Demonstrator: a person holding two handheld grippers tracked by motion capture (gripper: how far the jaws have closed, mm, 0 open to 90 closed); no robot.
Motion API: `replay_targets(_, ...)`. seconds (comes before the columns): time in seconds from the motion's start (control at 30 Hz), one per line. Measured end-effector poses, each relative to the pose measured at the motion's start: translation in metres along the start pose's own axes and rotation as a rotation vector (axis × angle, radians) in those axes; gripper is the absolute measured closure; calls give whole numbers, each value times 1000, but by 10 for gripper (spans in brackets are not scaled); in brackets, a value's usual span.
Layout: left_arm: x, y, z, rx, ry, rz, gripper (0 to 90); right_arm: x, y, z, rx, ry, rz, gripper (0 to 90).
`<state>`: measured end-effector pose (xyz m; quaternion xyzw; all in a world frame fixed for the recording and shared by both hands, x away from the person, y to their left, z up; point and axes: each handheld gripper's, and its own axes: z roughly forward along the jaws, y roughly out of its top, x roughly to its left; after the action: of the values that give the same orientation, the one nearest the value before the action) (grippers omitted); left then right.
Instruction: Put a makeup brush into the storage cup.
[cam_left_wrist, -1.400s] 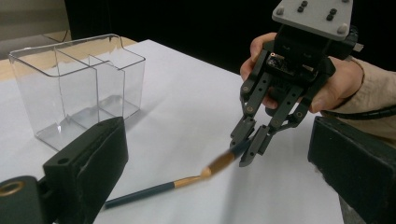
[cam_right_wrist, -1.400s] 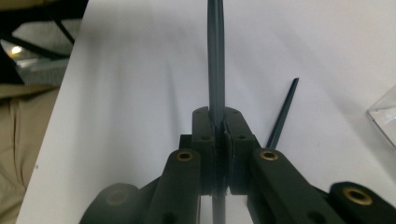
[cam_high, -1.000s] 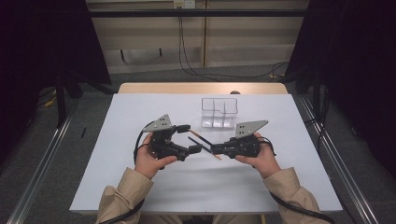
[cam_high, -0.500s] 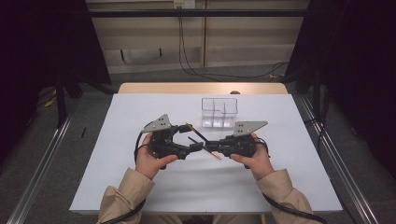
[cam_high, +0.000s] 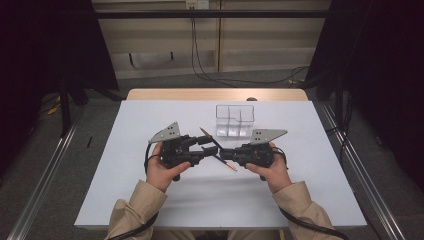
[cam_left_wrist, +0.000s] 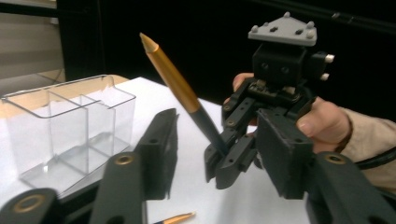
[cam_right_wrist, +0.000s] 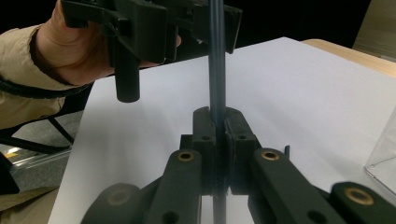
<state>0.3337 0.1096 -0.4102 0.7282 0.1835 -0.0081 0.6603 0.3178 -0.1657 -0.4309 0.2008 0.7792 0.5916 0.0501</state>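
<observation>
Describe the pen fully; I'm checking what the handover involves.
The pen is slim, with a dark barrel and gold tapered ends, metallic-looking. It stands tilted above the white table, beside the clear box. The right hand-held gripper clamps its dark middle. The left hand-held gripper has its jaws around it, just closing, not yet pressing.

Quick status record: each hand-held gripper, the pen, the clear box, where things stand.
left hand-held gripper: jaws apart either side of the pen, just been closing, pads not yet pressing on it
right hand-held gripper: shut on the pen's dark end
pen: gold and black, held off the table, tilted, gold tip up
clear box: divided into compartments, on the table behind the grippers, looks empty
table: white sheet
</observation>
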Motion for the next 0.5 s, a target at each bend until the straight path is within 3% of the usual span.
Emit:
replay_targets(0.3, 1, -2, 2, -25, -11, -36, 621, 0, 1, 1, -4, -8, 2, 847)
replay_targets(0.5, 1, -4, 3, -22, -9, -35, 649, 1, 0, 3, -3, -8, 3, 846)
